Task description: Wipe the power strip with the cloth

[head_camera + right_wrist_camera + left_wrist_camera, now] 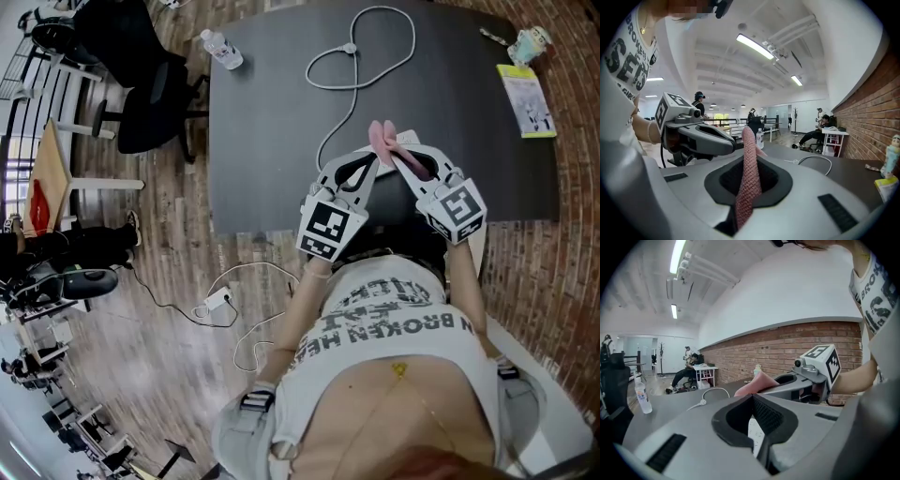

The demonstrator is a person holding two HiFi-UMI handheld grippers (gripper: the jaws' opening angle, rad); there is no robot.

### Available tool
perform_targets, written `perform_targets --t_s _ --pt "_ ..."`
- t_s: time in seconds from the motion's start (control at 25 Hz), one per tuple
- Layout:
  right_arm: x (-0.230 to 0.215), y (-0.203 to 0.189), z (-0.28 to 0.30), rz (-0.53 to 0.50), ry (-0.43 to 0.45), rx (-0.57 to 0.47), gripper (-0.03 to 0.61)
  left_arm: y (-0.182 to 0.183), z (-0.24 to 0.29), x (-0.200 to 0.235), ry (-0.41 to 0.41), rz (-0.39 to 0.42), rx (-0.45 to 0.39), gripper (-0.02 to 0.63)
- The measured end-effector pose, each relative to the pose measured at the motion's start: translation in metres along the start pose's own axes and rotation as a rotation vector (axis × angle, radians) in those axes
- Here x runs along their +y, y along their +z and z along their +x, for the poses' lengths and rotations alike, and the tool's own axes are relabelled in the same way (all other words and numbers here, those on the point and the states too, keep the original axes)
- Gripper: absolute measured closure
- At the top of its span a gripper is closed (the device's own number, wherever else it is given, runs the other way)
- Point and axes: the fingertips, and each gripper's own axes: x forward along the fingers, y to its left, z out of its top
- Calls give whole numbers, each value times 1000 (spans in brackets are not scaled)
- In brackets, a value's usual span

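Power strip point(755, 434), apparently the white sliver pinched in the closed jaws of the left gripper point(371, 157), hangs above the surface point(272, 141) just left of the cloth point(749, 173), which the right gripper point(393, 155) clamps in its jaws, the tips nearly meeting and the cord point(714, 389) trailing ahead.

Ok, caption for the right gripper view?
Right gripper shut on cloth, left gripper beside it, table behind.
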Motion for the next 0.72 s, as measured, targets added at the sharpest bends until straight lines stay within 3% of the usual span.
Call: perform_targets --t_s 0.4,0.72 --pt "-5 50 -11 22 -14 -166 561 44 -10 0 10 -12 -135 606" --pt "-9 69 -23 -11 -45 -203 561 65 -16 -4 -10 -19 -194 606"
